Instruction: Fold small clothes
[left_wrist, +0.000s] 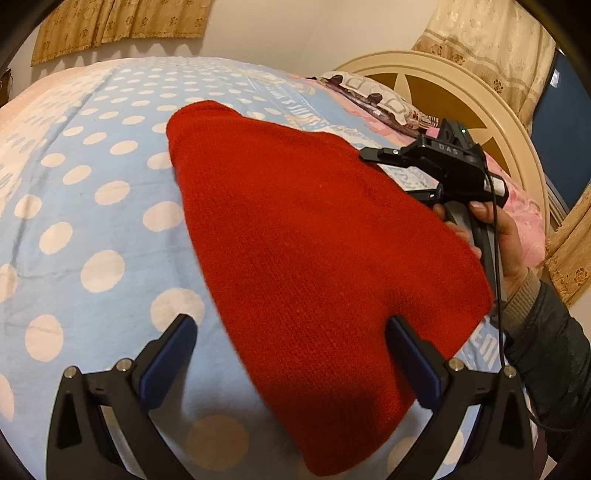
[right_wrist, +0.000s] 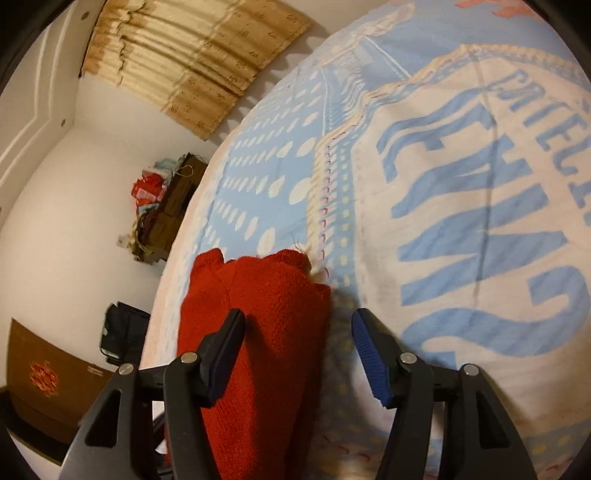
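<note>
A red knitted garment (left_wrist: 314, 258) lies on the blue dotted bedspread (left_wrist: 92, 184). The left gripper (left_wrist: 291, 354) hovers over its near end, fingers spread wide, gripping nothing. The right gripper (right_wrist: 299, 350) is also released; the folded red knit sits between its fingers, nearer the left one (right_wrist: 225, 354).
</note>
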